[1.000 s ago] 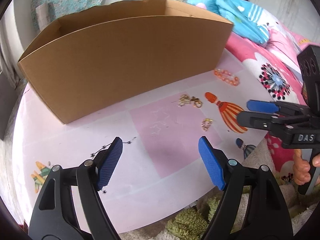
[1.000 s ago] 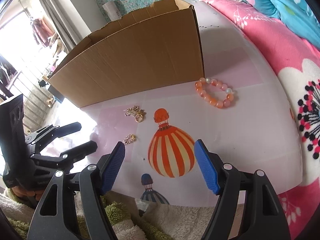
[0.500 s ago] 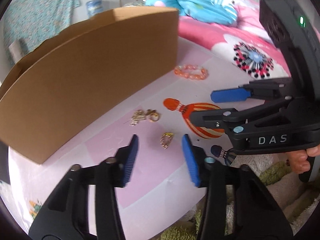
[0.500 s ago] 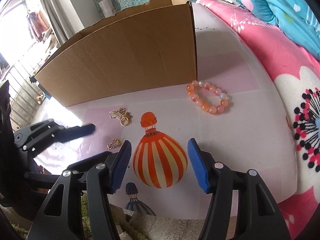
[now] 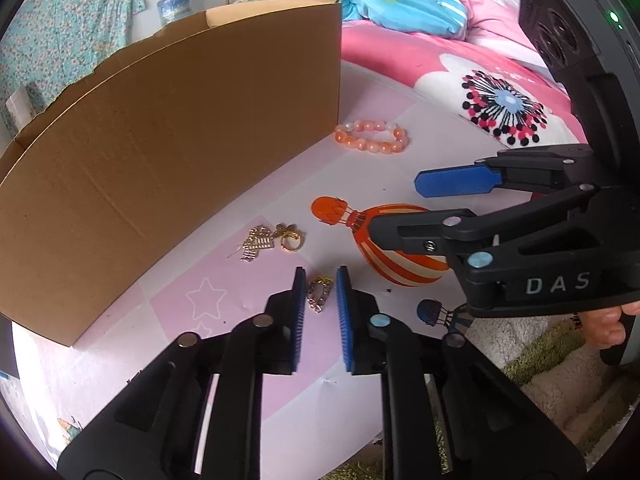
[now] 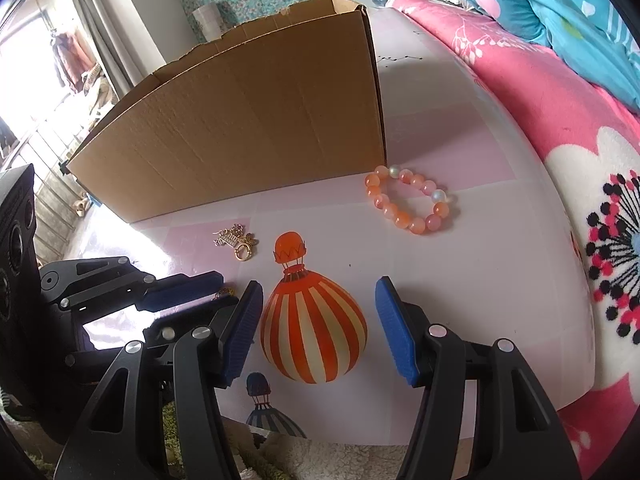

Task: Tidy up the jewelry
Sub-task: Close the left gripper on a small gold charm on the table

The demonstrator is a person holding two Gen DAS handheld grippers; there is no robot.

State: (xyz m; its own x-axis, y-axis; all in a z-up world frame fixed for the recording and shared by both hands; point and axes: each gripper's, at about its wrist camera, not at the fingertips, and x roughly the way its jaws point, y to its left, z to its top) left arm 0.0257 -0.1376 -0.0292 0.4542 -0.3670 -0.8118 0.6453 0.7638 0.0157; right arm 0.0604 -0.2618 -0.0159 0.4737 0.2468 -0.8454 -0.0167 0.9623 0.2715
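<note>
A small gold chain piece (image 5: 319, 291) lies on the pink mat between the blue pads of my left gripper (image 5: 320, 280), whose jaws are nearly closed around it with small gaps on each side. A gold ring with butterfly and a gold charm (image 5: 276, 240) lie just beyond; they also show in the right wrist view (image 6: 236, 242). An orange bead bracelet (image 5: 372, 142) (image 6: 410, 202) lies by the corner of the cardboard box (image 5: 160, 136) (image 6: 248, 128). My right gripper (image 6: 318, 308) is open and empty over the balloon print, to the right of the left one.
The pink mat (image 6: 460, 128) with an orange striped balloon print (image 6: 312, 332) covers a low table. A pink floral quilt (image 6: 580, 128) lies on the right. A shaggy green rug (image 5: 552, 356) runs along the near edge.
My left gripper moved forward and right onto the small gold chain piece and narrowed its jaws around it. My right gripper shifted slightly and stayed open.
</note>
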